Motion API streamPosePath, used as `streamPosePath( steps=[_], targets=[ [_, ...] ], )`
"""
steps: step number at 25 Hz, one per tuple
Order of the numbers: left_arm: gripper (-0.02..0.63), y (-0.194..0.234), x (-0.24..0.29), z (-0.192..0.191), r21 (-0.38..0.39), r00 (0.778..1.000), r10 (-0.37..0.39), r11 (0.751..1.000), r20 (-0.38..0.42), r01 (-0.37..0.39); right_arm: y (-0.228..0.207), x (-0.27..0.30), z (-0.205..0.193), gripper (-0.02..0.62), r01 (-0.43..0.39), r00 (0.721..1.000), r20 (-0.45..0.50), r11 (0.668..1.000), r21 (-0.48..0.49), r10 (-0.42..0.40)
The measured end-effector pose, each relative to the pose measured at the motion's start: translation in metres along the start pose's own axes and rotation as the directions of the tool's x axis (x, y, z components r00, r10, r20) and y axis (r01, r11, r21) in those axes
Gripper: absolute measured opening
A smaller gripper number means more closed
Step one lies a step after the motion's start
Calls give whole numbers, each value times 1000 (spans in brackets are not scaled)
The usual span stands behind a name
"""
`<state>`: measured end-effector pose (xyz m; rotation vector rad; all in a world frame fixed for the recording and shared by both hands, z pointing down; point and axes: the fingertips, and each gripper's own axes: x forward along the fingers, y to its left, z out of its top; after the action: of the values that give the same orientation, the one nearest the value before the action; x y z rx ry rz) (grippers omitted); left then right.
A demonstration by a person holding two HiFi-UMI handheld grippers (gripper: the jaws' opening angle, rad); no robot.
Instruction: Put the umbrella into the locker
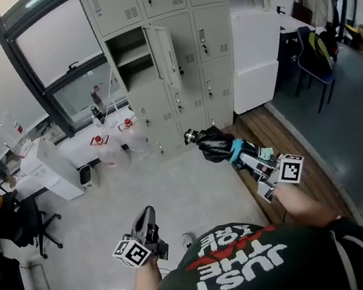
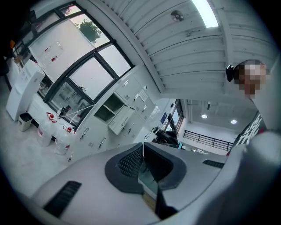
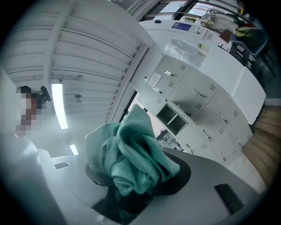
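The folded umbrella [image 1: 216, 146], black with teal fabric, sticks out forward from my right gripper [image 1: 242, 155], which is shut on it. In the right gripper view its bunched teal cloth [image 3: 131, 158] fills the space between the jaws of that gripper [image 3: 138, 170]. The grey locker bank stands ahead, with one locker [image 1: 130, 57] open and its door [image 1: 163, 55] swung to the right. That open compartment [image 3: 173, 118] also shows beyond the umbrella, and again in the left gripper view [image 2: 109, 107]. My left gripper [image 1: 146, 214] hangs low at the left, its jaws shut and empty [image 2: 142, 150].
Clear water jugs with red caps [image 1: 105, 148] stand on the floor at the locker's left, beside a white unit [image 1: 54, 167]. A black office chair [image 1: 18, 221] is at far left. A white counter [image 1: 257, 56] and a blue chair [image 1: 314, 65] lie to the right.
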<state>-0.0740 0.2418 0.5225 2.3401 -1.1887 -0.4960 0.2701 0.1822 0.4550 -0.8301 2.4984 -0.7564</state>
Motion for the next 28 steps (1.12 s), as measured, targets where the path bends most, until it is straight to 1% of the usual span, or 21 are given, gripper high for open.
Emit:
streamPosePath(
  steps=[2, 4, 6, 9, 12, 18, 21, 25, 28],
  targets=[
    [17, 42, 13, 23, -5, 1000, -23, 1000, -15, 23, -8, 47, -5, 218, -1, 1000, 30, 1000, 18, 0],
    [17, 79, 27, 55, -10, 999, -42, 999, -29, 42, -14, 96, -5, 218, 6, 998, 57, 1000, 30, -8],
    [17, 112, 42, 88, 0, 997, -62, 998, -38, 62, -17, 144, -1, 218, 1, 997, 79, 999, 35, -4],
    [17, 157, 59, 130, 19, 996, -83, 996, -38, 84, -22, 206, 2, 218, 0, 996, 90, 999, 36, -3],
    [17, 194, 73, 159, 30, 995, -85, 996, -46, 86, -31, 250, 7, 218, 30, 996, 84, 999, 16, -31],
    [17, 244, 103, 191, 42, 995, -82, 995, -61, 85, -59, 307, 20, 218, 70, 994, 85, 998, 1, -69],
    [17, 263, 123, 201, 49, 996, -72, 996, -55, 75, -79, 330, 30, 218, 60, 994, 92, 998, 9, -60],
    [17, 282, 156, 212, 50, 998, -40, 998, -52, 43, -115, 361, 47, 218, 65, 994, 91, 998, 9, -65],
    [17, 298, 186, 217, 66, 999, -13, 998, -45, 15, -149, 385, 60, 218, 78, 994, 73, 997, -21, -76]
  ],
)
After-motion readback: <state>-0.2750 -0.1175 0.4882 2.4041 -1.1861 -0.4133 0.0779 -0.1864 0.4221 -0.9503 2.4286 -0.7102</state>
